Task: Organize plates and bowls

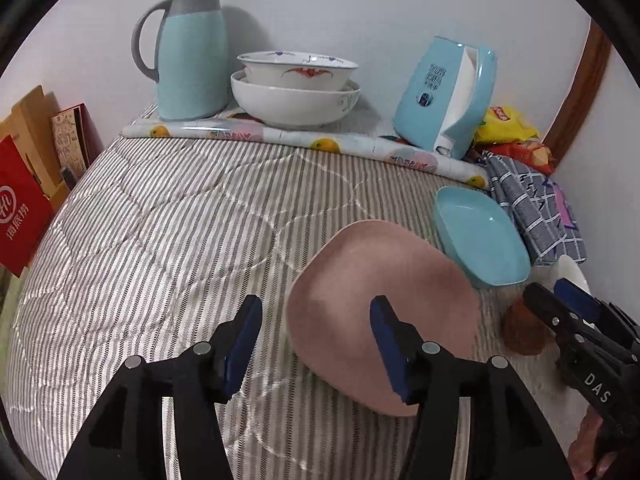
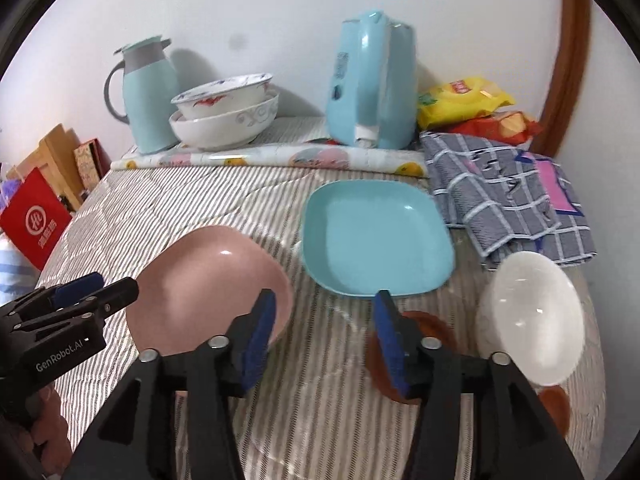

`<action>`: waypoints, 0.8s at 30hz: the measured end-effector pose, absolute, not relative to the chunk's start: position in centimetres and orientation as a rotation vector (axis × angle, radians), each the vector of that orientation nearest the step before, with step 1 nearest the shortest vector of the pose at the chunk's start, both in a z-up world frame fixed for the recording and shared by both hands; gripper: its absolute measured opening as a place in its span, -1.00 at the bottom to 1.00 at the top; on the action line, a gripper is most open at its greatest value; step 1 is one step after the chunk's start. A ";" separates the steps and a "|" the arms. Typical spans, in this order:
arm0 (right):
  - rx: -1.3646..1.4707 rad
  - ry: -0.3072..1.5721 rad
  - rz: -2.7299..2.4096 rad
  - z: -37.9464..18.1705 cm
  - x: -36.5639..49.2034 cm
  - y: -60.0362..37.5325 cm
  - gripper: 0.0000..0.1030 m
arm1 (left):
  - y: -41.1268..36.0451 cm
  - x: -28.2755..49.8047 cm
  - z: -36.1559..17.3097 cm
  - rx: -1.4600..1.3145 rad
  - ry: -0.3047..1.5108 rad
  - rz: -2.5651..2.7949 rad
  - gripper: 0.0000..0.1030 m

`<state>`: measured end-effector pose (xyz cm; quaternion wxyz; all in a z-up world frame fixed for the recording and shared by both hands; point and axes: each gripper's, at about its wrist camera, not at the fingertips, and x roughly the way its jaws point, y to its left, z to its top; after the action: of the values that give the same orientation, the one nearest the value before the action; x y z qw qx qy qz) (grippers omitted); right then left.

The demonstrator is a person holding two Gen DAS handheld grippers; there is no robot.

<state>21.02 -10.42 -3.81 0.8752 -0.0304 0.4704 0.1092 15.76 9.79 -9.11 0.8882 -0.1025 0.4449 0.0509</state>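
A pink plate (image 1: 384, 280) (image 2: 208, 292) lies on the striped cover. My left gripper (image 1: 316, 308) hangs open above its left rim, pads not touching it. Right of the pink plate lies a square blue plate (image 2: 376, 236) (image 1: 480, 236). Open too, my right gripper (image 2: 325, 304) hovers between the two plates with nothing between its fingers. A white bowl (image 2: 532, 320) sits tilted at the right, and a brown dish (image 2: 432, 328) (image 1: 524, 332) lies partly hidden behind the right finger. Two white bowls (image 1: 296, 92) (image 2: 228, 116) stand stacked at the back. Each wrist view shows the other gripper at its edge.
At the back stand a light blue jug (image 1: 192, 52), a blue appliance (image 1: 444, 96), a rolled fruit-print mat (image 1: 304, 140) and snack bags (image 2: 464, 100). A checked cloth (image 2: 508, 192) lies at the right. A red bag (image 1: 20, 216) and boxes lean at the left.
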 end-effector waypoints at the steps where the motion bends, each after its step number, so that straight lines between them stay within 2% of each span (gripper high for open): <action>1: -0.055 0.978 0.217 -3.5 21.0 -10.9 0.12 | 9.6 15.7 -8.9 -0.218 0.921 0.103 0.05; 4: -0.033 0.957 0.183 -2.5 20.8 -12.6 0.28 | 8.9 15.7 -8.2 -0.214 0.916 0.096 0.10; 8: -0.014 0.910 0.141 -1.3 20.4 -14.7 0.36 | 7.3 16.0 -7.1 -0.173 0.891 0.097 0.13; 14: 0.040 0.878 0.114 -0.1 20.3 -17.5 0.37 | 5.1 16.7 -5.4 -0.103 0.835 0.114 0.13; 16: 0.058 0.892 0.116 -0.1 20.4 -18.2 0.38 | 4.6 17.3 -5.2 -0.091 0.841 0.119 0.18; 24: 0.042 0.924 0.118 0.0 20.6 -19.5 0.38 | 2.8 19.2 -4.4 -0.112 0.862 0.074 0.18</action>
<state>20.62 -19.54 -0.03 0.8933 0.0203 0.4454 0.0569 19.24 2.82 -4.38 0.9063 -0.0543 0.4176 0.0358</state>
